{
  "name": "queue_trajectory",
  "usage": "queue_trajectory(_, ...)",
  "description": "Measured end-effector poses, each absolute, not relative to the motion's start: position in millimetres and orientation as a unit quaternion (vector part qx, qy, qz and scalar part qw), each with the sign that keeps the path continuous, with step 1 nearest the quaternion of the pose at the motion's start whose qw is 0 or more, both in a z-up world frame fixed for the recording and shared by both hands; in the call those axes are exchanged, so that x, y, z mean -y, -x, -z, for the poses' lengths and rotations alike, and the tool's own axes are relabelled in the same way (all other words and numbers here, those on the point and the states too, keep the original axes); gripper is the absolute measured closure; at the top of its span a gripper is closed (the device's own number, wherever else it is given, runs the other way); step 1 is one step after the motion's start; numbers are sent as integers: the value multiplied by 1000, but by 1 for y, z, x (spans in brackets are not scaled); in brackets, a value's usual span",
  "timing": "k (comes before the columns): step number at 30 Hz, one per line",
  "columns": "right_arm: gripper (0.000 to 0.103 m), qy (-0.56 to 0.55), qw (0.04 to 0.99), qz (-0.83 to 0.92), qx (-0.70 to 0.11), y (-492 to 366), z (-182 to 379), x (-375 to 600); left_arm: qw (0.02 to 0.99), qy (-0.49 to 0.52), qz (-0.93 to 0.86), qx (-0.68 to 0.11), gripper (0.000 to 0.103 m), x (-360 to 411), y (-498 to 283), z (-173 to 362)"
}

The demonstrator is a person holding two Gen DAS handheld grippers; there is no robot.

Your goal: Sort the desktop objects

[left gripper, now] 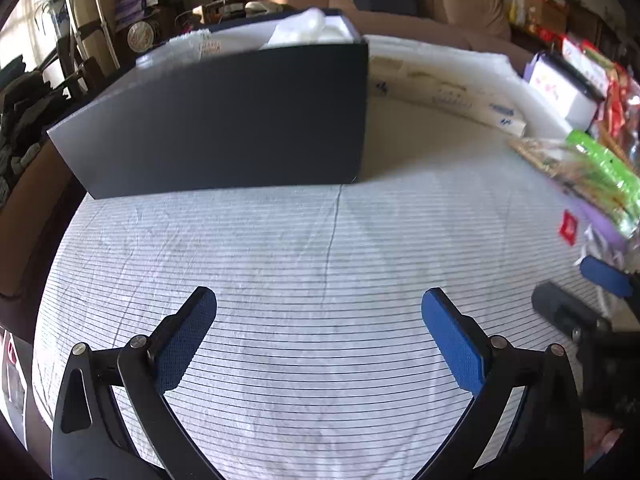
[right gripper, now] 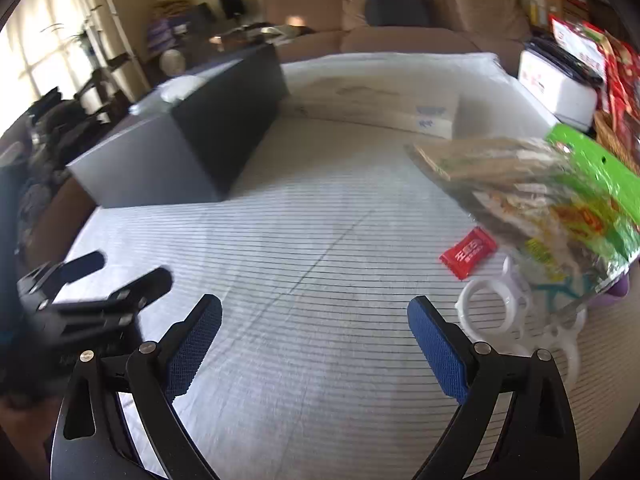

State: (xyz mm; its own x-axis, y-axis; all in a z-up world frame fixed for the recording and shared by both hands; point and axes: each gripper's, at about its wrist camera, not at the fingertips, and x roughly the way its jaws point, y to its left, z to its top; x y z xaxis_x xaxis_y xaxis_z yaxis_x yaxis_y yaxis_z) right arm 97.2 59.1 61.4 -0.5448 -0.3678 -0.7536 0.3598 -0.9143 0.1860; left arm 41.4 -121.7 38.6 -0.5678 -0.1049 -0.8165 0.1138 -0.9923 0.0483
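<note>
striped cloth [right gripper: 312, 240], dark box [right gripper: 192, 140], red sachet [right gripper: 467, 253]

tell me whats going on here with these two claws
A person holds a claw in each hand over a striped white cloth. The left claw and right claw are both open and empty. A small red snack packet, white plastic rings and a green-topped snack bag lie to the right of the right claw, untouched. A dark open box stands at the back left.
</note>
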Motion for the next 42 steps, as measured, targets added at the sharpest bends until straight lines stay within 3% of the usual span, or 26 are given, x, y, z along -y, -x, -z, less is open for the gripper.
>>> queue_trajectory(24,0,-444,114,886,-60,-76,-25,-28,46,-465,883,-27,0,147,-23,-6)
queue_trajectory(42,0,-447,96,888,-52,-70,-25,-26,48,-466,883,-30,0,154,-22,-7)
